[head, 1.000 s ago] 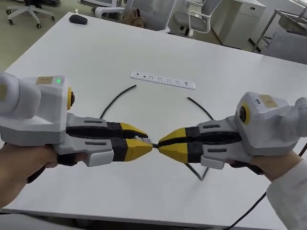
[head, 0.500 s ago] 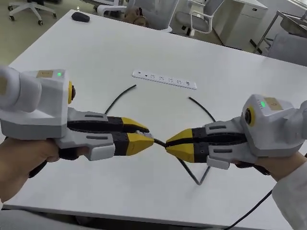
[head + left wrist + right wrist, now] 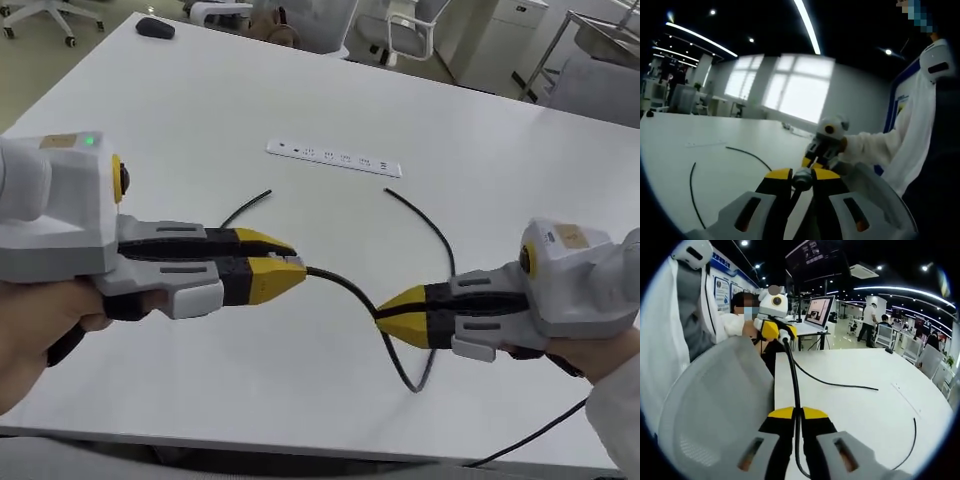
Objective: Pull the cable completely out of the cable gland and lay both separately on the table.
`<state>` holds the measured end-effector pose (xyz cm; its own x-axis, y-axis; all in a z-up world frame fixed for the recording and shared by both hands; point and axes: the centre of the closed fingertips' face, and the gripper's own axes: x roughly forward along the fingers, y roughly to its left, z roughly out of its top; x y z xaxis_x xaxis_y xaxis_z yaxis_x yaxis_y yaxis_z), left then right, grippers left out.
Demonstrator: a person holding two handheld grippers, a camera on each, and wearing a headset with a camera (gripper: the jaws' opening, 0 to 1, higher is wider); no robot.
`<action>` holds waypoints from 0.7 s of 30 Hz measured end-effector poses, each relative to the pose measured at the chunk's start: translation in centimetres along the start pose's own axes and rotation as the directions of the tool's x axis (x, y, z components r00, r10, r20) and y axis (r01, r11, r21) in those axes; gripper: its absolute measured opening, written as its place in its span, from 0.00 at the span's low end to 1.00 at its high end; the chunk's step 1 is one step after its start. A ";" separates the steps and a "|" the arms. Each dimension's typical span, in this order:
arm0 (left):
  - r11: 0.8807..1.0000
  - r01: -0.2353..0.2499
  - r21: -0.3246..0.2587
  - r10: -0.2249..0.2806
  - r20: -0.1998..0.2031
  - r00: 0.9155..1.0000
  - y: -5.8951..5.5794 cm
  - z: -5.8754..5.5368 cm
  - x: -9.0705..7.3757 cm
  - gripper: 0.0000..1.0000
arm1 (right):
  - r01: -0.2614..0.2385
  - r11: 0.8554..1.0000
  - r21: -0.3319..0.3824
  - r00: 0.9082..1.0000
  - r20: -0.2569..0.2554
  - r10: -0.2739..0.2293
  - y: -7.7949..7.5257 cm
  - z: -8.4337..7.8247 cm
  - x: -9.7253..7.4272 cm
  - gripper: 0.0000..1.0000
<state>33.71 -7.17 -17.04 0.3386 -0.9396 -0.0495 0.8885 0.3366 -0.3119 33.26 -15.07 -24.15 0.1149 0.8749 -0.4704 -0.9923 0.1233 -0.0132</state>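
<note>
We have drawn grippers apart: second ago tips nearly touched, now left gripper (image 3: 296, 260) and right gripper (image 3: 385, 318) sit well apart, both on our side of power strip (image 3: 333, 159). Run of cable (image 3: 345, 287) spans gap, so pull advancing, likely unfinished. Left jaws clenched on cable gland (image 3: 802, 177), small, silvery, round, held nearer us than power strip. Right jaws clamped on cable: thin, black, sagging.

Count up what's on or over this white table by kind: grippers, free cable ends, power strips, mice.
Grippers: 2, left gripper and right gripper
Free cable ends: 2
Power strips: 1
Mice: 1
Total: 6
</note>
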 end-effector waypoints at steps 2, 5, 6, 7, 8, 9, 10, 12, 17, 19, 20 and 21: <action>1.000 0.003 0.002 -0.003 -0.004 1.000 -0.1 -0.1 0.1 0.17 | 0.007 1.000 0.003 1.000 -0.005 -0.007 0.0 0.0 -0.1 0.03; 1.000 0.001 0.007 -0.001 -0.007 1.000 0.0 -0.1 0.1 0.17 | 0.005 1.000 0.006 1.000 -0.008 -0.005 0.1 0.1 -0.1 0.04; 1.000 0.001 0.002 -0.001 -0.003 1.000 0.0 -0.1 0.1 0.17 | 0.007 1.000 0.006 1.000 -0.010 -0.006 0.1 0.2 -0.1 0.04; 1.000 0.000 0.000 0.000 -0.003 1.000 0.0 -0.1 0.1 0.17 | 0.013 1.000 0.001 1.000 -0.007 -0.013 0.0 0.4 -0.1 0.04; 1.000 -0.002 -0.001 0.002 -0.004 1.000 0.1 -0.1 0.1 0.17 | 0.022 1.000 0.003 1.000 0.021 -0.022 -0.1 1.0 0.0 0.07; 1.000 -0.002 0.000 0.002 -0.007 1.000 0.1 -0.2 0.1 0.17 | 0.021 1.000 0.006 0.999 0.036 -0.021 -0.1 1.4 0.0 0.10; 1.000 0.001 0.001 -0.001 -0.010 1.000 0.0 -0.2 0.1 0.17 | 0.020 1.000 0.017 0.997 0.075 -0.021 0.0 2.4 0.1 0.14; 1.000 0.007 0.010 -0.006 -0.022 1.000 -0.2 -0.5 0.3 0.17 | 0.010 1.000 0.007 0.992 0.124 -0.010 0.2 4.2 0.4 0.18; 1.000 0.020 0.021 -0.020 -0.042 0.999 -0.6 -0.9 0.5 0.17 | -0.047 0.997 -0.068 0.985 0.165 0.058 1.8 7.5 1.7 0.21; 1.000 0.025 0.019 -0.024 -0.044 0.999 -0.7 -0.9 0.5 0.17 | -0.060 0.994 -0.090 0.985 0.159 0.074 2.3 7.9 2.4 0.20; 0.999 0.026 0.019 -0.025 -0.046 0.999 -0.7 -0.9 0.5 0.17 | -0.068 0.993 -0.100 0.986 0.145 0.082 2.4 7.9 2.7 0.20; 0.999 0.026 0.021 -0.025 -0.047 0.999 -0.7 -1.0 0.5 0.17 | -0.072 0.992 -0.106 0.987 0.132 0.086 2.5 7.7 3.0 0.19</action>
<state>32.98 -7.97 -17.78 0.3011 -0.9497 -0.0865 0.9034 0.3131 -0.2931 31.48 -8.56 -18.81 0.0341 0.9365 -0.3489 -0.9974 0.0094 -0.0721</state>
